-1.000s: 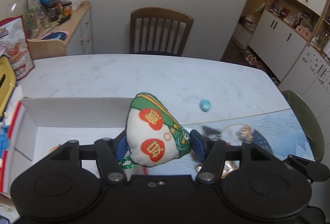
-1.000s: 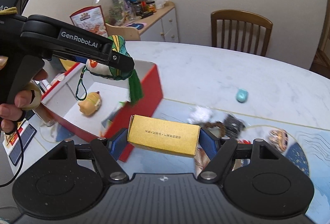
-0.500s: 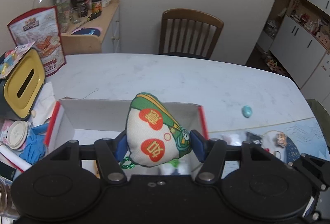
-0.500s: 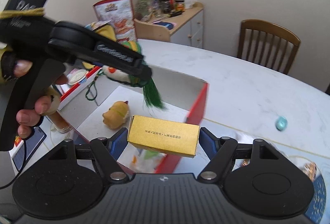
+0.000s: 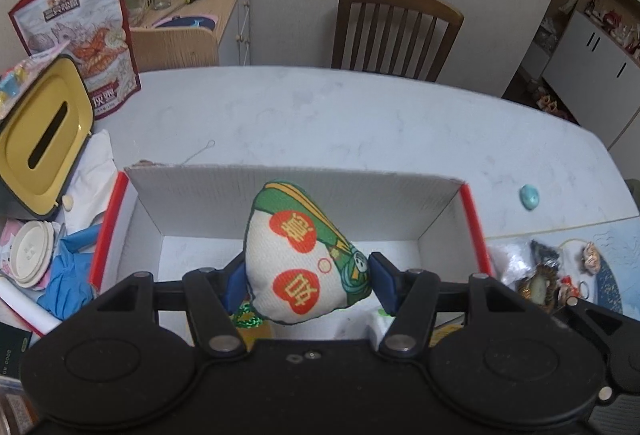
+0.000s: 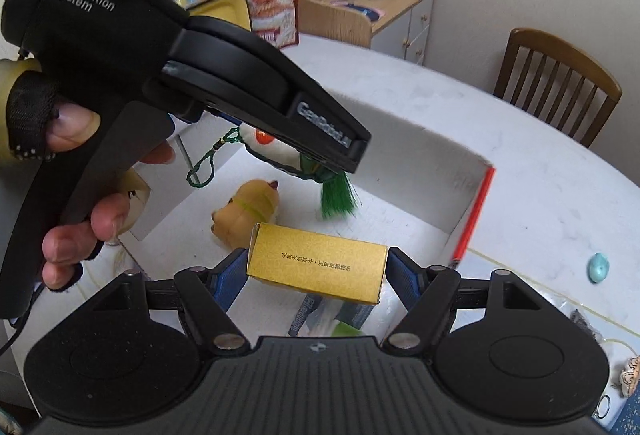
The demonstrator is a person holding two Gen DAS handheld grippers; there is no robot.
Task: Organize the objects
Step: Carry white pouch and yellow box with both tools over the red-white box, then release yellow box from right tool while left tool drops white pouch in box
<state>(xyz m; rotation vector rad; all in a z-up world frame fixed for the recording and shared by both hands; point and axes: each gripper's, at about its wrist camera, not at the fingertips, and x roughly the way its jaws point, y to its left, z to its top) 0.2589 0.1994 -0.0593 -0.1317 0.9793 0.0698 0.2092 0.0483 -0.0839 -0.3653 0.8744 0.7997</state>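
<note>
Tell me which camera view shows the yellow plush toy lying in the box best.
The right wrist view. There the yellow plush toy lies in plain sight on the white floor of the red-edged box, beyond the gold carton held in the right tool. In the left wrist view the toy is not visible.

Both wrist views angled down from close above the open red-edged box (image 5: 472, 223), sharing its white interior (image 6: 404, 211), the marble table (image 5: 320, 115) and wooden chair (image 6: 556, 83).
</note>
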